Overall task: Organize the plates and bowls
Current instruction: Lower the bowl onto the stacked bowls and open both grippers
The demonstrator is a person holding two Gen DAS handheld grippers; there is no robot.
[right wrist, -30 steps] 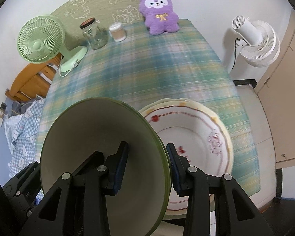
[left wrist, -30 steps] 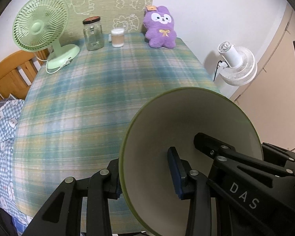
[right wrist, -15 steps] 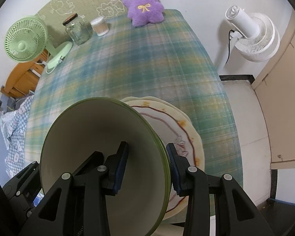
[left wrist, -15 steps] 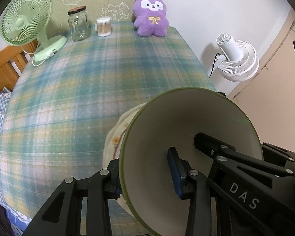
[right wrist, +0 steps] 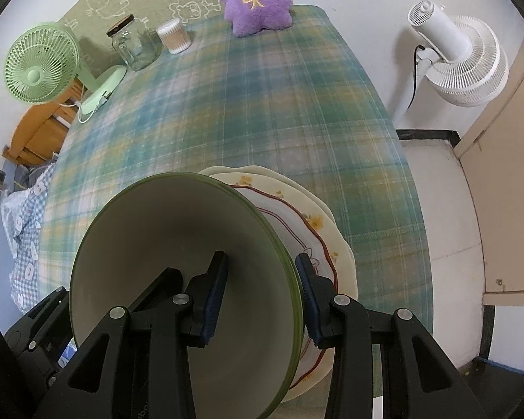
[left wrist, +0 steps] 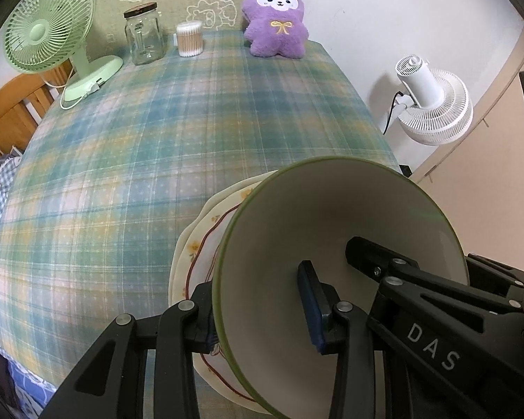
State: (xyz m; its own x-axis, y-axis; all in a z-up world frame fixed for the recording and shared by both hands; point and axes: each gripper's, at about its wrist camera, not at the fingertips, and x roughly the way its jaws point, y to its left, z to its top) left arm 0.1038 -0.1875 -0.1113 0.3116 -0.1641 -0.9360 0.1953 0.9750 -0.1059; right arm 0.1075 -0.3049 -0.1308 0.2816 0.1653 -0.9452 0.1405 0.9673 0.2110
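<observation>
Pinching the green-rimmed bowl [left wrist: 332, 244] from both sides, you have your left gripper [left wrist: 262, 314] clamped over its rim at 9 o'clock in the left wrist view, one finger outside the wall and the blue-padded one inside. Your right gripper [right wrist: 260, 296] grips the opposite rim, which sits at 3 o'clock in the right wrist view, again with one pad inside and one outside. The bowl [right wrist: 178, 279] is held tilted, its cream inside facing both cameras, above the stacked plates [right wrist: 311, 230] at the near right part of the table [right wrist: 227, 122].

The plates [left wrist: 195, 248] are cream with a dark red line and small yellow flowers; a second scalloped rim shows under the top one. Whether the bowl touches them cannot be told.

Farther off, the plaid cloth runs to the back edge. There, at about 12 o'clock in the left view, sits a purple plush toy [left wrist: 276, 28], with a tub of cotton swabs [left wrist: 190, 39] and a glass jar [left wrist: 144, 34] toward 11 o'clock, and a green desk fan [left wrist: 49, 38] toward 10. A white floor fan [left wrist: 433, 104] stands off the table toward 2 o'clock.
</observation>
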